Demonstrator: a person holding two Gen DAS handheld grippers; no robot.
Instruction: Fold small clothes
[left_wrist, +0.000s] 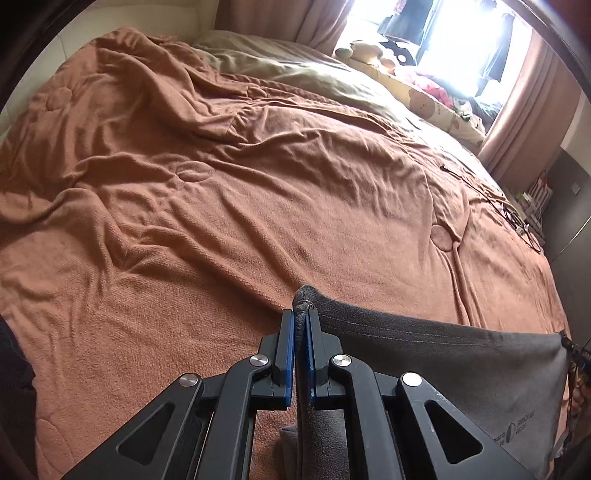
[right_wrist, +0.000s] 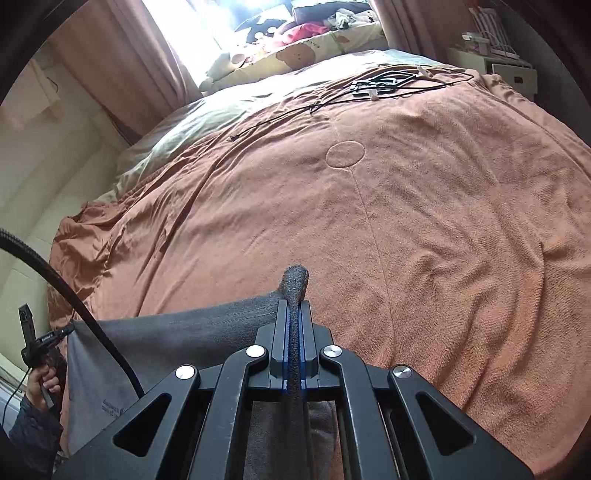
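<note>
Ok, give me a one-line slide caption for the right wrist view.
Right gripper clamps a corner of the grey garment above the rust-brown blanket.

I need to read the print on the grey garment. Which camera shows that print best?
The left wrist view: the grey garment hangs broad there, its print near the lower right. The right wrist view shows the print fainter, partly behind a black cable.

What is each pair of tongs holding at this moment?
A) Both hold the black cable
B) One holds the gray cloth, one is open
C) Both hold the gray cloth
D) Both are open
C: the left tongs and the right tongs are each shut on an edge of the gray cloth.
</note>
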